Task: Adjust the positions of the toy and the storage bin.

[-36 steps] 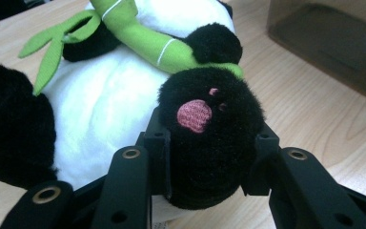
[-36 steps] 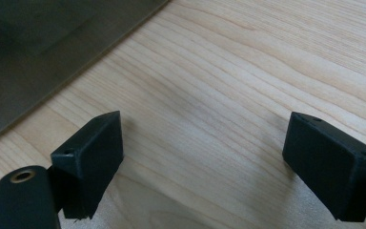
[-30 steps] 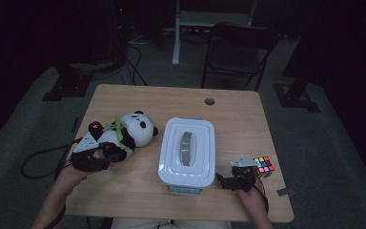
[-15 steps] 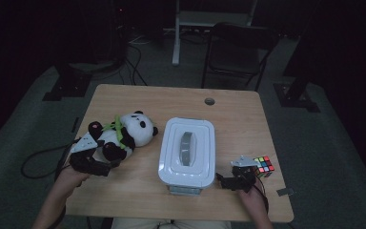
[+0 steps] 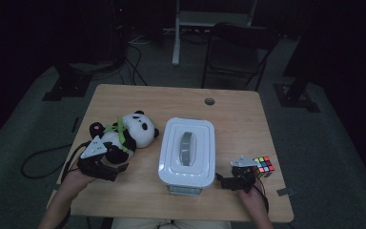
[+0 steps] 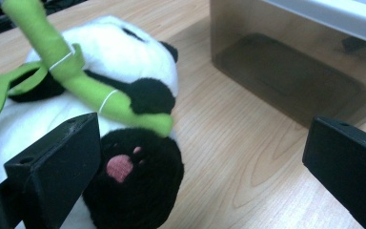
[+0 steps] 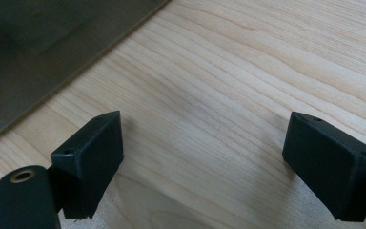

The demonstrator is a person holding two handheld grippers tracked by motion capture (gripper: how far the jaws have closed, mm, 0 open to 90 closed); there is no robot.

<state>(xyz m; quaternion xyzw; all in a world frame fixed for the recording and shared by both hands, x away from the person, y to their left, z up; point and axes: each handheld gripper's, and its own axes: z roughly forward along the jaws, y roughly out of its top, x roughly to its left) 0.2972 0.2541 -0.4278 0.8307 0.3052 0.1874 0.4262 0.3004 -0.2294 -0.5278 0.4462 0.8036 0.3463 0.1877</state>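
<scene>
A black-and-white panda plush with a green bamboo stick lies on the left of the wooden table. My left gripper sits just in front of it near the table's front-left edge. Its jaws have just been opening and now stand open, with the panda's black paw loose beside the left jaw. My right gripper rests open low over bare wood, right of the box. A colour cube sits just beyond that gripper.
The box has a white lid with a handle and smoky translucent walls; it stands between the two grippers. A cable hole is at the table's far side. A chair and stands are on the floor behind.
My left gripper has let go of the panda and pulled back toward the table's near edge. The panda stays where it lay. The right gripper has not moved.
</scene>
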